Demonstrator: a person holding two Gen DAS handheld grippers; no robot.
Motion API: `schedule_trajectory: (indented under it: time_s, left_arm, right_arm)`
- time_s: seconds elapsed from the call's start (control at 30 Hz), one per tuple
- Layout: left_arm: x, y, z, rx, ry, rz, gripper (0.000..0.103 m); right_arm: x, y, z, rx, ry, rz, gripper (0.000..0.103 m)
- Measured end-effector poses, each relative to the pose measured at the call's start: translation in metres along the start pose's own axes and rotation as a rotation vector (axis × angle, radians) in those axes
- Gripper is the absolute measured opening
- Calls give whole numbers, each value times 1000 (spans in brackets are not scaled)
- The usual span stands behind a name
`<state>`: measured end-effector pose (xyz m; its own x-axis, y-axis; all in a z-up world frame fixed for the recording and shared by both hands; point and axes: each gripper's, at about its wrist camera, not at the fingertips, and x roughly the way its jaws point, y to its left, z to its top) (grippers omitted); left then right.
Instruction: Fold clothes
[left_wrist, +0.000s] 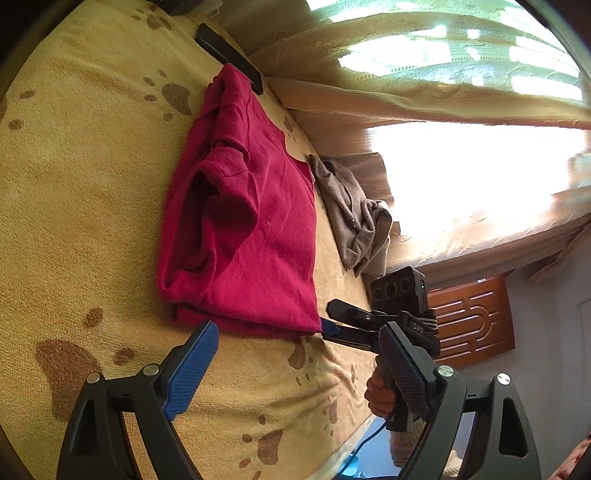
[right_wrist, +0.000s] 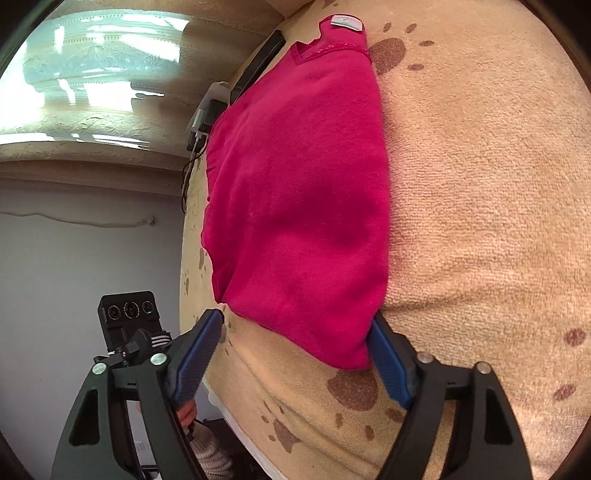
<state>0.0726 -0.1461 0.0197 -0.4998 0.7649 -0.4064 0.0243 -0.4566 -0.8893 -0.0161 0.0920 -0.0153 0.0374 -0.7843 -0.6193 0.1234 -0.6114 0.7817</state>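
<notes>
Red shirt (left_wrist: 243, 221) lies partly folded on the paw-print blanket (left_wrist: 92, 184), long axis running away from both grippers toward the curtain end. Right gripper (right_wrist: 295, 354) is nearer: jaws part-open w/ the shirt's near hem between them, right pad at the corner, left pad beside the other edge; firm pinch can't be told. Left gripper (left_wrist: 295, 373) hovers wide open & empty, just short of the near edge. Grey garment (left_wrist: 354, 210) waits beside the shirt
</notes>
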Motion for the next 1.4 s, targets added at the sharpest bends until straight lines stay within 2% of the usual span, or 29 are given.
schedule_trajectory:
  time_s: [0.03, 0.1, 0.13, 0.2, 0.33, 0.43, 0.57, 0.7, 0.9, 1.0, 1.1, 1.23, 1.3, 1.4]
  left_arm:
    - [0, -1, -2, -3, 0, -5, 90]
    - [0, -3, -6, -9, 0, -15, 90]
    - [0, -2, -8, -18, 4, -29, 90]
    - [4, 0, -14, -60, 20, -76, 91]
    - [15, 8, -27, -170, 44, -191, 92]
    - [27, 10, -37, -239, 15, -264, 93]
    - [43, 13, -40, -315, -54, -284, 93]
    - [57, 23, -34, -454, -113, -306, 93]
    - [62, 28, -22, -573, -181, -259, 93]
    - [67, 26, -14, -614, -183, -199, 93]
    - [65, 22, -7, -626, -222, -143, 93]
    - [62, 21, 9, -655, -277, -138, 93]
    - [63, 20, 18, -641, -272, -141, 93]
    - [64, 11, 31, -525, -276, -128, 92]
  right_arm:
    - [0, -2, 0, 2, 1, -12, 46]
    - [0, -8, 1, 17, 1, -23, 27]
    - [-1, -10, 2, 28, -5, -3, 23]
    - [-4, -14, 2, 48, -18, 43, 21]
    - [-18, 8, 7, 12, -77, 136, 20]
    - [-23, 23, 15, -4, -98, 168, 20]
    - [-23, 34, 19, 2, -110, 208, 20]
    - [-25, 38, 21, 5, -127, 243, 20]
    - [-29, 39, 25, 12, -148, 293, 19]
    - [-29, 38, 26, 16, -149, 310, 19]
    - [-30, 34, 27, 23, -146, 334, 19]
    - [-35, 30, 27, 28, -140, 362, 19]
    - [-40, 27, 25, 24, -135, 369, 19]
    - [-43, 24, 24, 13, -125, 373, 19]
